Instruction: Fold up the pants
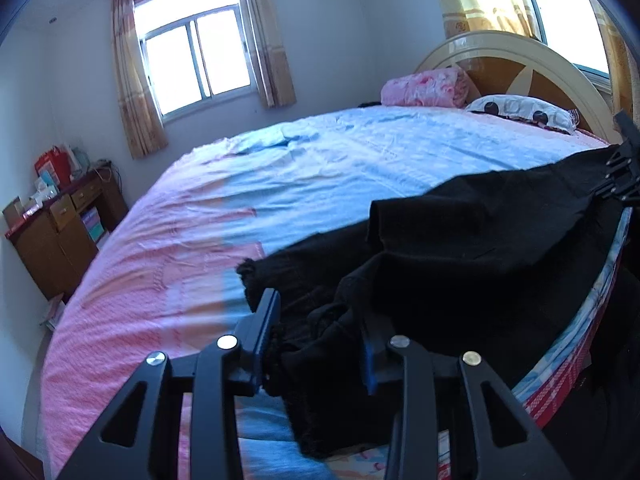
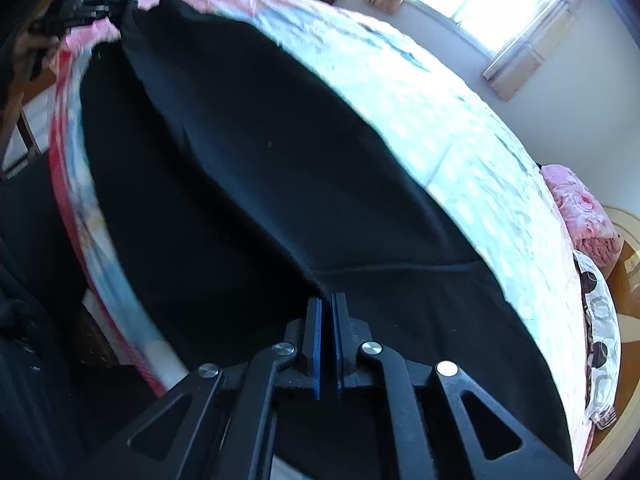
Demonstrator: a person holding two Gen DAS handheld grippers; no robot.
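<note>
Both ends of the pants (image 2: 248,184) are gripped along the bed (image 1: 280,168) edge. The right gripper (image 2: 327,300) is pinched tight on cloth; the left gripper (image 1: 320,328), half-closed, has the bunched waist between its fingers. Next, I'd guess: lift together, pull taut, fold.

The pants (image 1: 460,240) lie along the near edge of the bed (image 1: 280,168), with the left gripper (image 1: 320,344) at their near end and the right gripper (image 1: 622,176) at their far right end. A rolled blanket (image 1: 424,88) and a pillow (image 1: 524,110) rest at the far end against the headboard (image 1: 520,56). A cabinet (image 1: 64,232) stands left of the bed, below a window (image 1: 192,60) in the far wall.
</note>
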